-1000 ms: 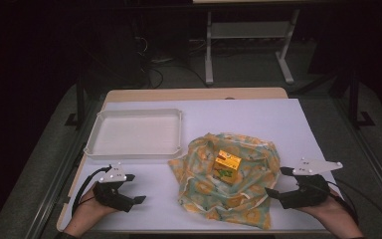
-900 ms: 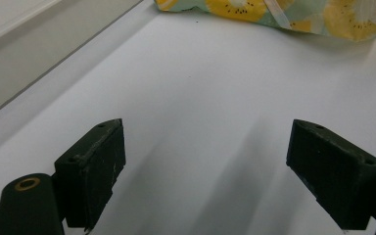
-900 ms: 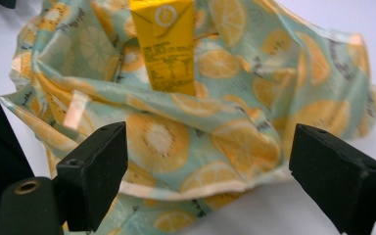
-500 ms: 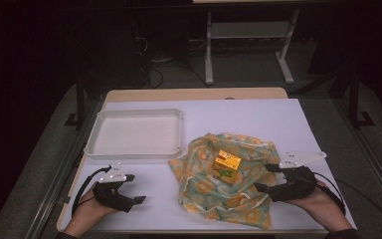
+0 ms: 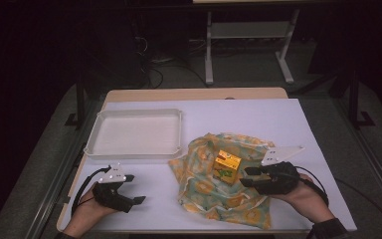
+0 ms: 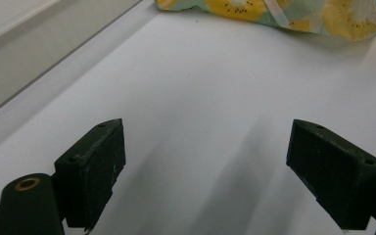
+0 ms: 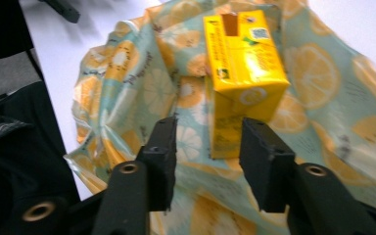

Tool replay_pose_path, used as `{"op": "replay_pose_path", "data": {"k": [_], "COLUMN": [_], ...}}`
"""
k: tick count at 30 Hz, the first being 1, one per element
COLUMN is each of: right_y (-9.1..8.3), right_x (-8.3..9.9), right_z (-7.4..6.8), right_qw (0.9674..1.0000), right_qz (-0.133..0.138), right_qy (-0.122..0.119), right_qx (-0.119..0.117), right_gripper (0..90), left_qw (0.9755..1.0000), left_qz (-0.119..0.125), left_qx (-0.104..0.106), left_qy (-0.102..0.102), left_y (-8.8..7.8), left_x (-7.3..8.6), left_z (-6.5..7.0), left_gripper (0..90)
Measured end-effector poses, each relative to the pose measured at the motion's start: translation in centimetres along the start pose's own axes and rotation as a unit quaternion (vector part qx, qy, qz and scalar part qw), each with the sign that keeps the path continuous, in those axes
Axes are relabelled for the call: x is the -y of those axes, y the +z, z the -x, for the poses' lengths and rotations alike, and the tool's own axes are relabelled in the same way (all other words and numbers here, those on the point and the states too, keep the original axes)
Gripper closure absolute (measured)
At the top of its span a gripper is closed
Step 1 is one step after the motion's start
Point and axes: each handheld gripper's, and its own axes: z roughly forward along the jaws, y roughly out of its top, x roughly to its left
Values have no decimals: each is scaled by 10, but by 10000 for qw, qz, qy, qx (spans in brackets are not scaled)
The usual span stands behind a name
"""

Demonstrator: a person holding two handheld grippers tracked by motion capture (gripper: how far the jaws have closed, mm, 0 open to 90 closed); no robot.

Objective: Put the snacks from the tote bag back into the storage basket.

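A small yellow carton (image 5: 227, 165) lies on a crumpled cloth (image 5: 214, 194) printed with lemon slices, right of the table's middle. My right gripper (image 5: 244, 177) hovers over the cloth's right part and points left at the carton. Its jaws have just been closing and still stand apart. In the right gripper view the carton (image 7: 245, 63) lies just beyond the right gripper (image 7: 210, 122); only cloth (image 7: 127, 98) shows between the jaws. My left gripper (image 5: 135, 189) rests at the front left, wide open over bare table (image 6: 208, 127), with the cloth's edge (image 6: 274, 12) ahead.
A shallow white tray (image 5: 129, 155) stands at the back left, just beyond the left gripper and touching the cloth's corner. The white table cover (image 5: 258, 119) runs to the far edge. Dark floor, cables and a metal stand lie beyond the table.
My right gripper has slid left over the cloth up to the carton and its jaws have narrowed. The left gripper, carton and tray have stayed put.
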Motion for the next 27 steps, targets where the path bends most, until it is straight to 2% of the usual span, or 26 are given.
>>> {"op": "replay_pose_path", "data": {"k": [6, 13, 22, 27], "right_y": [10, 19, 28, 33], "right_x": [-5, -9, -7, -5], "right_z": [-5, -6, -3, -3], "right_qw": [9997, 9995, 9993, 9992], "right_qz": [-77, -102, -120, -177], "right_qy": [-169, -207, -237, -238], "right_qx": [-152, -227, -260, -270], "right_gripper": [722, 826, 890, 895], "left_qw": [10000, 10000, 10000, 10000], "left_qz": [-23, -25, -24, -22], "left_qx": [2, 6, -9, -11], "left_qy": [38, 21, 44, 37], "left_y": [0, 0, 0, 0], "left_x": [0, 0, 0, 0], "left_z": [0, 0, 0, 0], "left_gripper": [141, 141, 142, 142]}}
